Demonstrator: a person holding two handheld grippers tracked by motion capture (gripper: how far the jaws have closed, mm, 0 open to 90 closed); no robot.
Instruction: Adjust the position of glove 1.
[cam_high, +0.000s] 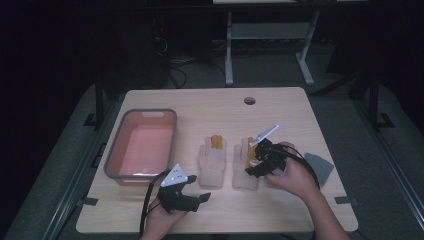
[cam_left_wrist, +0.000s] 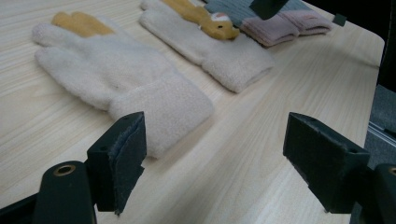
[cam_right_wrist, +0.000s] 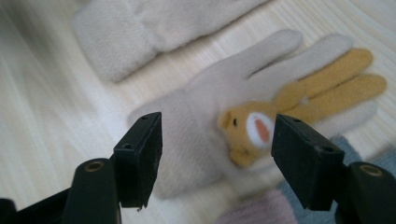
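A: Which glove is being worked on?

B: The cream fleece glove with a tan rabbit face and two mustard-yellow fingers (cam_high: 246, 167), lying flat on the pale wooden table (cam_high: 280, 110), right of centre. The right gripper (cam_high: 254, 166) hangs just over it, jaws spread wide and clamping nothing; in the right gripper view the rabbit face (cam_right_wrist: 247, 130) sits between the two black pads, which press on no fabric.

A: And its partner?

B: A second cream fleece glove with mustard-yellow fingers (cam_high: 213, 161) lies just to the left of the first, parallel to it, cuff toward the person, the two a little apart. In the left gripper view its thick cuff (cam_left_wrist: 159, 109) lies close ahead of the jaws.

A: So the left gripper has it?

B: No. The left gripper (cam_high: 197, 197) sits low near the table's front edge, jaws released and wide, short of that cuff.

A: Anything else around?

B: A grey and pink knitted piece (cam_left_wrist: 280, 21) lies just beyond the rabbit glove. At the table's left stands a salmon-pink rectangular plastic basin with a grey rim (cam_high: 116, 145). A grey fan-shaped piece (cam_high: 320, 166) lies near the right edge, and a round cable hole (cam_high: 249, 100) sits near the far edge.
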